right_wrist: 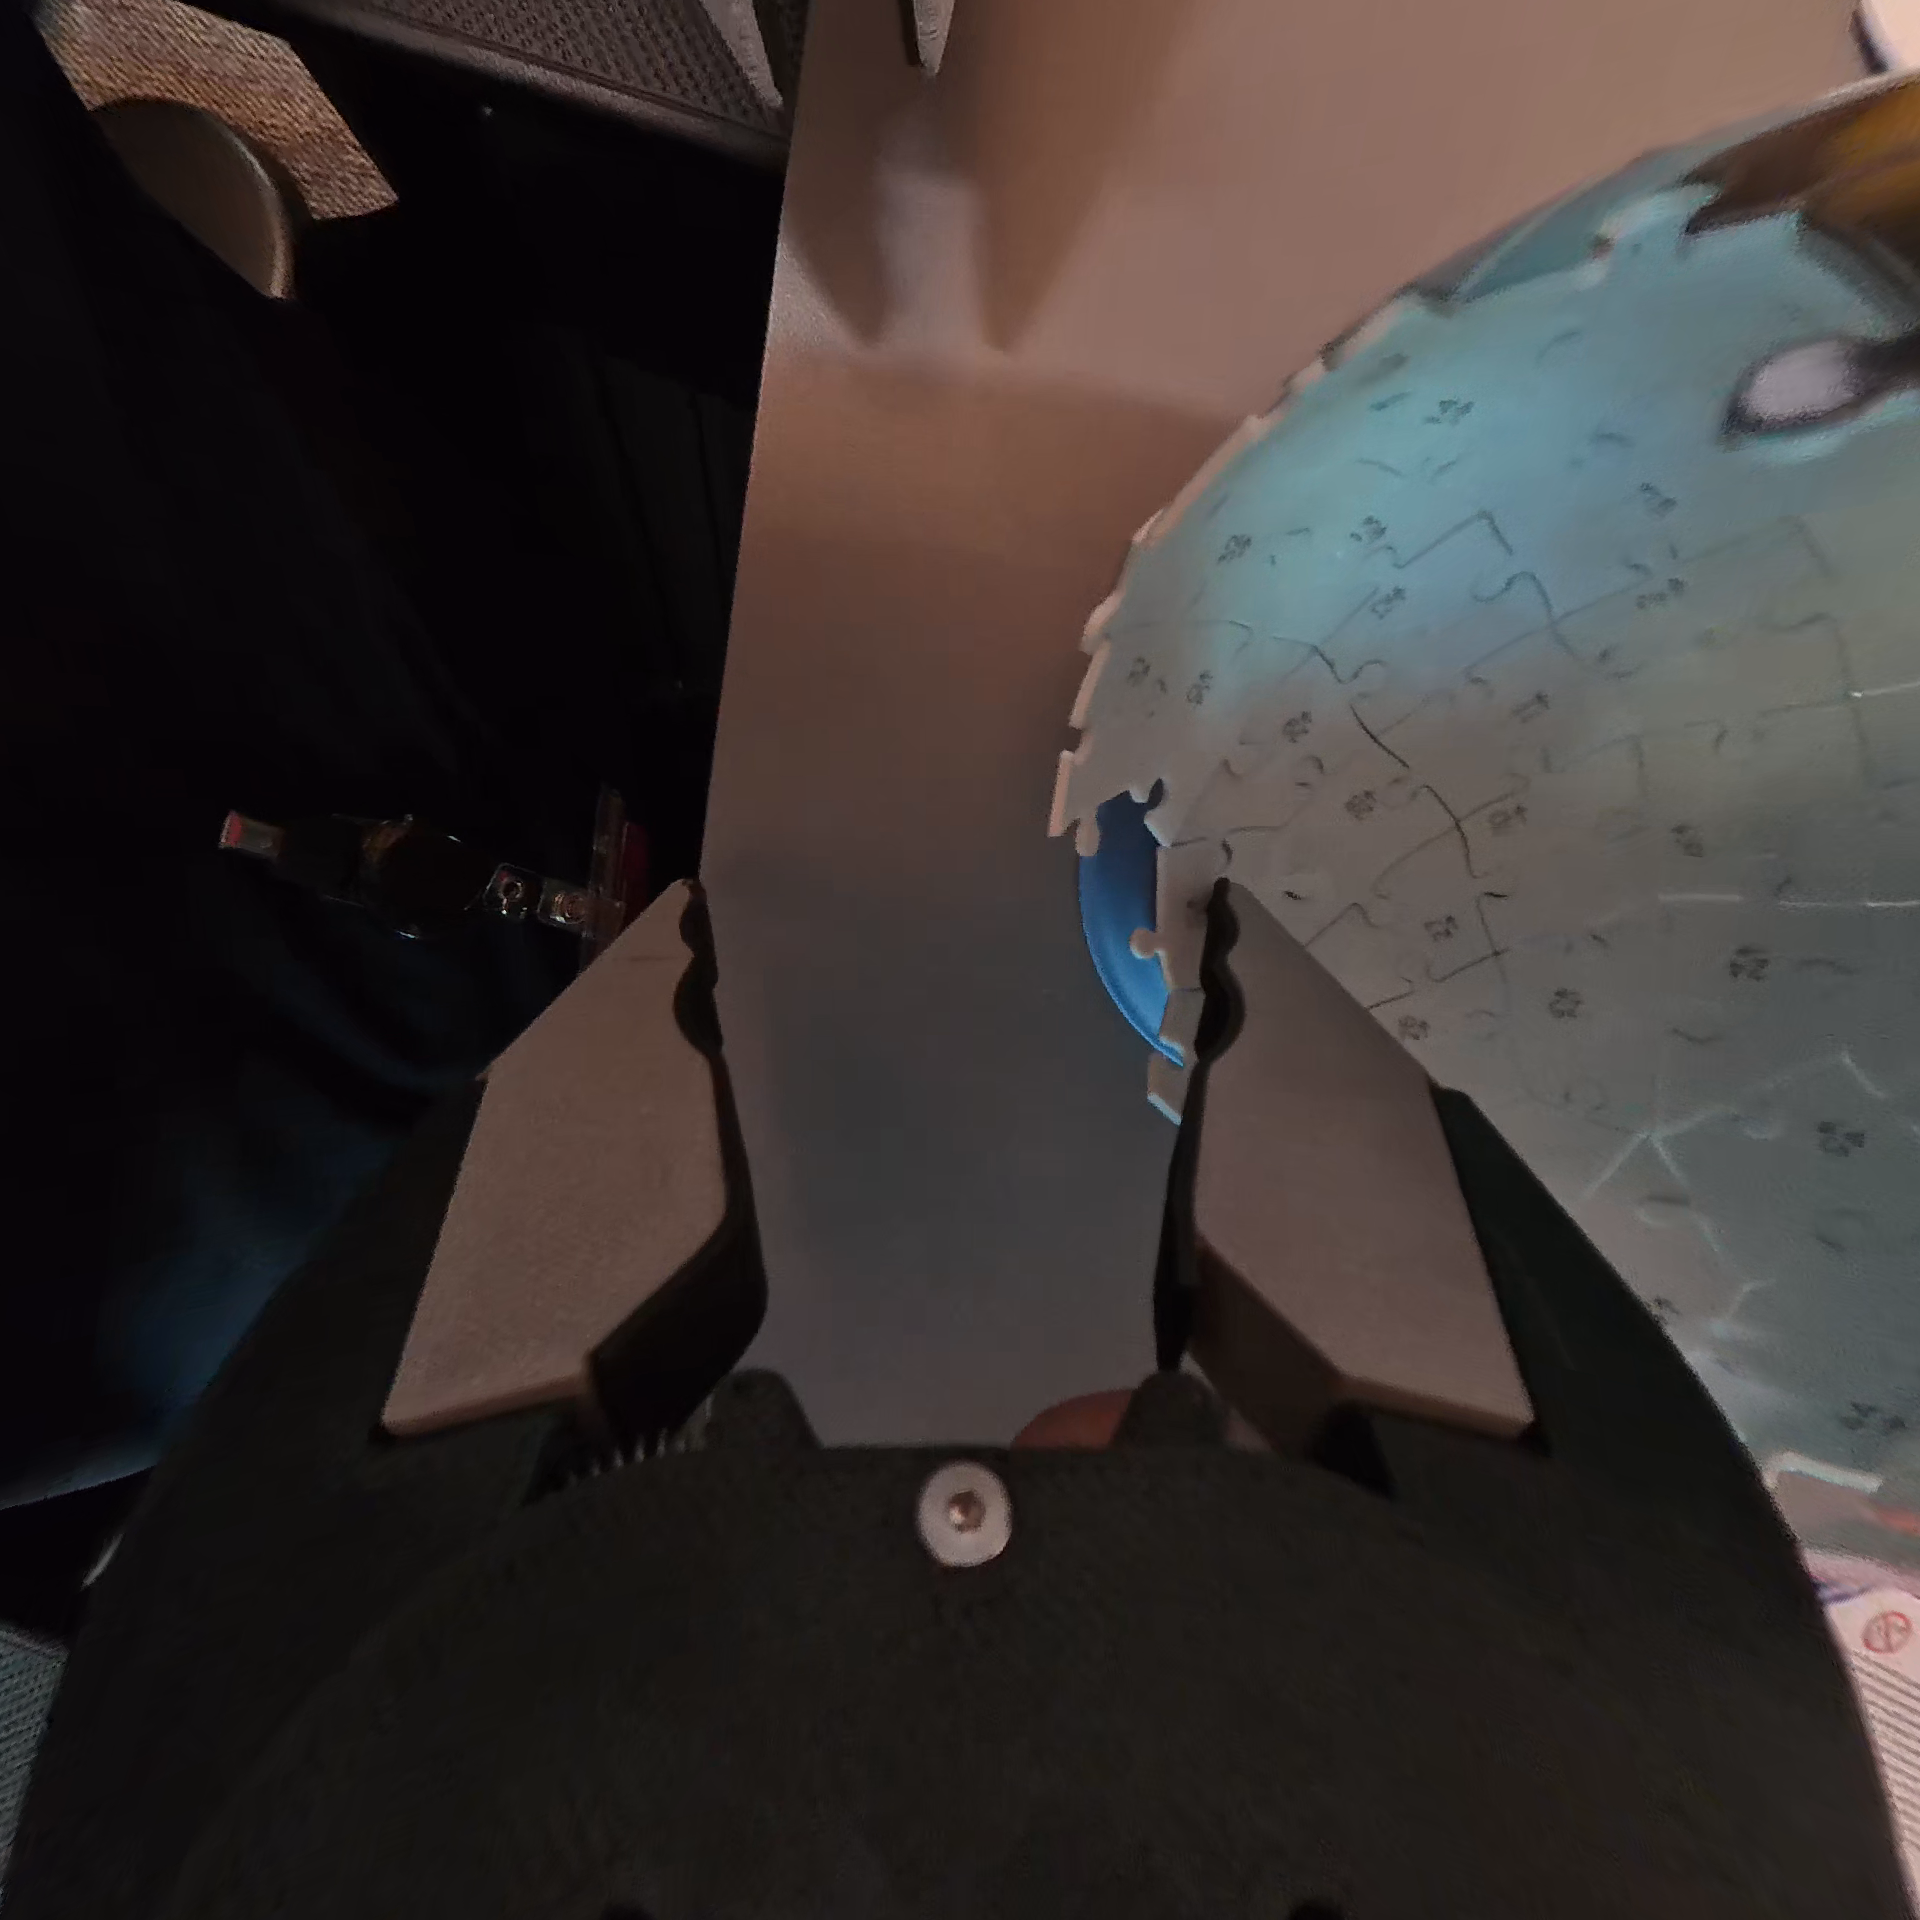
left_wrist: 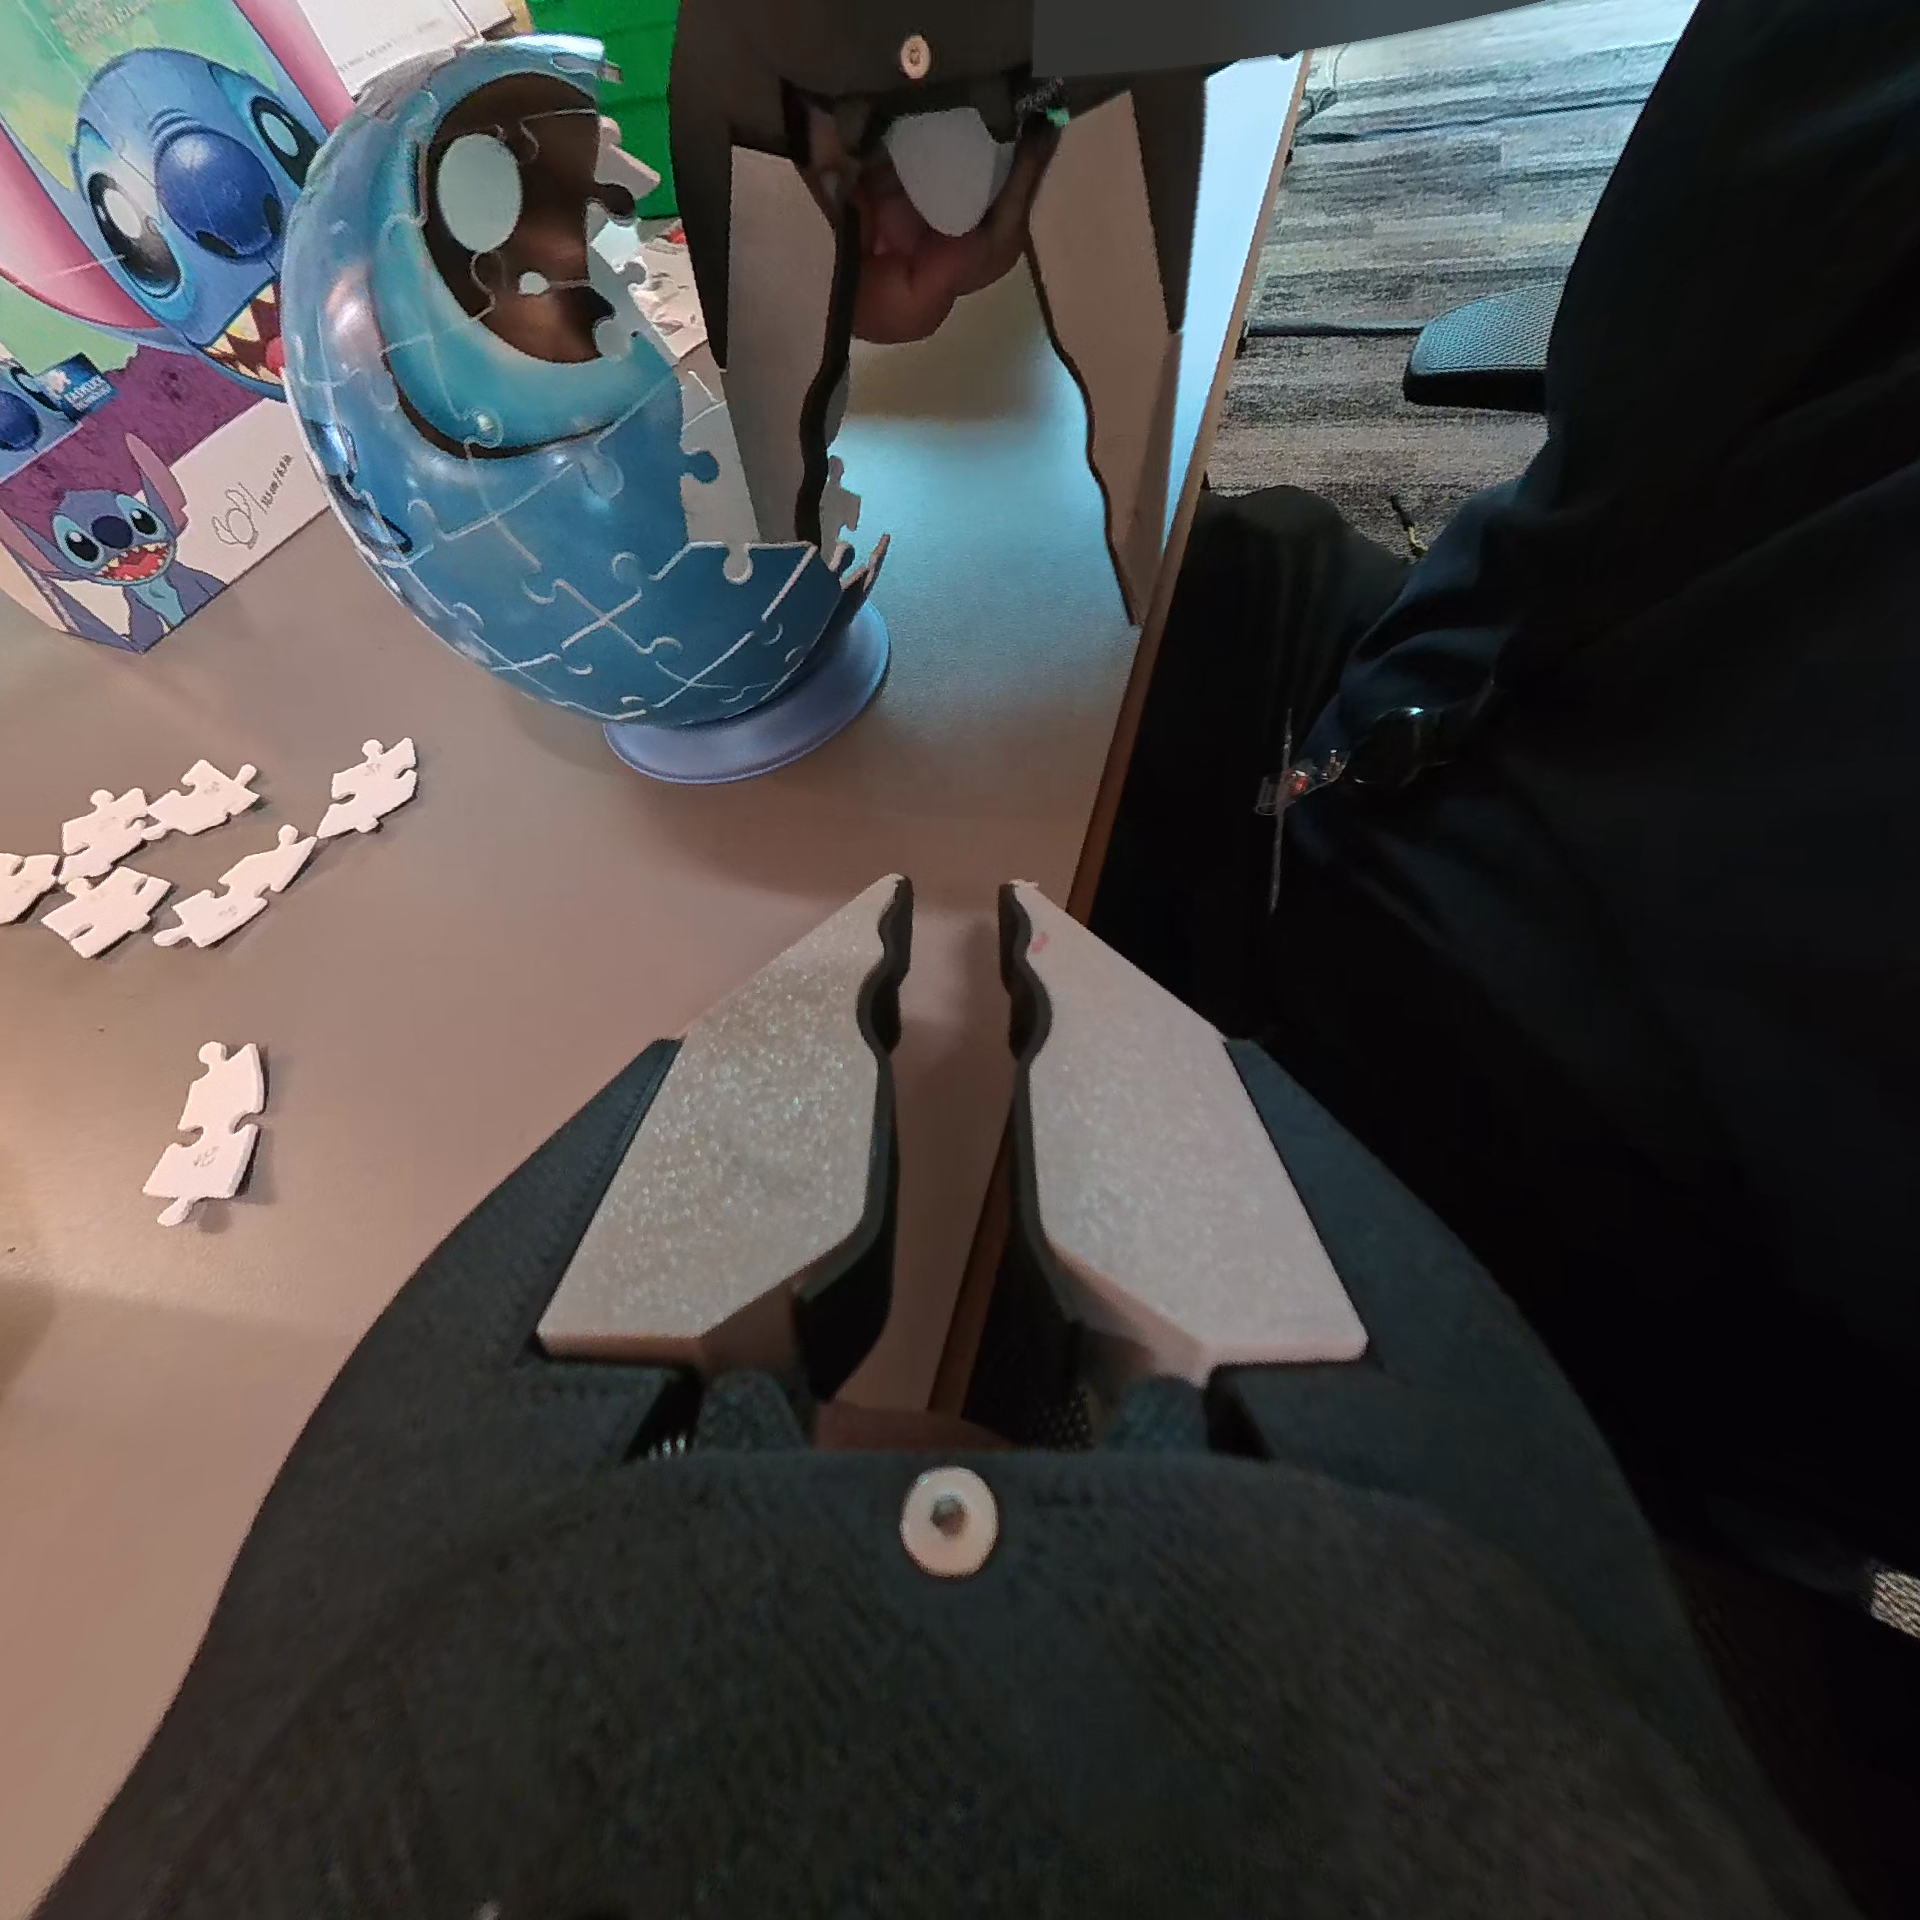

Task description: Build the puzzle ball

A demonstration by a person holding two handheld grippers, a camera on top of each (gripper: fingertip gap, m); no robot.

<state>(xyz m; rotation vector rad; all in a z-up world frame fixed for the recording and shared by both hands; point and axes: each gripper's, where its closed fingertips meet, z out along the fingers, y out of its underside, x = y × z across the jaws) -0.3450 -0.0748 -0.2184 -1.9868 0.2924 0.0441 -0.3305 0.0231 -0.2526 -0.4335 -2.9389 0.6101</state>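
The partly built blue puzzle ball (left_wrist: pixel 582 540) stands on its blue ring stand (left_wrist: pixel 748 727), with a large hole near the top and a jagged open side on the right. My right gripper (left_wrist: pixel 971 577) hangs beside that open side, wide open and empty. In the right wrist view the right gripper (right_wrist: pixel 954 888) has one finger (right_wrist: pixel 1309 1091) against the white numbered inner face of the ball (right_wrist: pixel 1558 779), by the stand (right_wrist: pixel 1117 935). My left gripper (left_wrist: pixel 951 894) hovers near the table's edge, jaws a narrow gap apart, empty. Several loose white pieces (left_wrist: pixel 223 883) lie face down on the left.
The puzzle's printed box (left_wrist: pixel 135 312) stands at the back left, behind the ball. A joined pair of pieces (left_wrist: pixel 208 1132) lies alone nearer me. The table edge (left_wrist: pixel 1153 623) runs along the right, with a person in dark clothing (left_wrist: pixel 1558 831) beyond it. Some 11 cm of space lies between my two pairs of fingers.
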